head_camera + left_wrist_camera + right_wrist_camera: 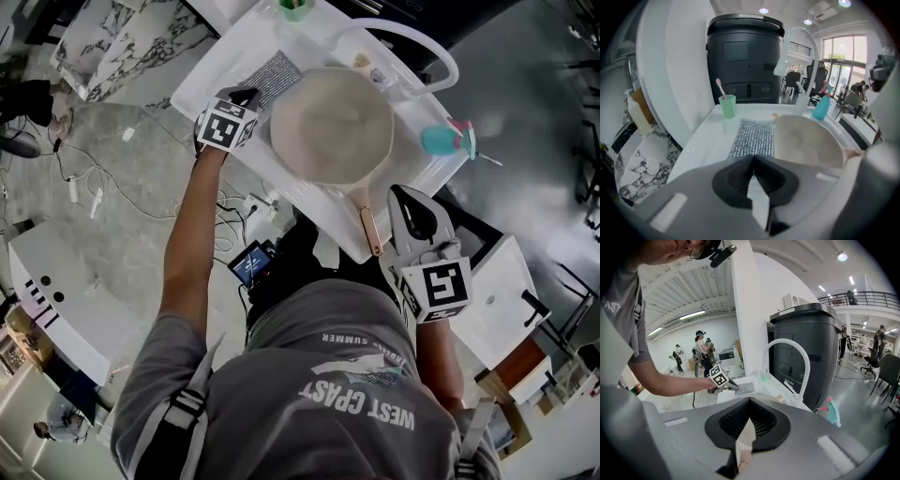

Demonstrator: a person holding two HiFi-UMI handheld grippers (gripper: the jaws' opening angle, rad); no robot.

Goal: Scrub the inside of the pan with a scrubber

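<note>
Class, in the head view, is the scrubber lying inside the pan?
No, the scrubber is outside the pan, at its left in the picture, and the pan's inside is bare.

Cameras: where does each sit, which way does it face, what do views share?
Head view: on the person's head, looking steeply down on the pan; shows torso, left gripper, right gripper.
Left gripper view: on that gripper, facing along the counter over the scrubber to the bin; own jaws.
Right gripper view: on that gripper, facing across the counter; own jaws, left forearm.
Shared: all three show the scrubber and the tap.
</note>
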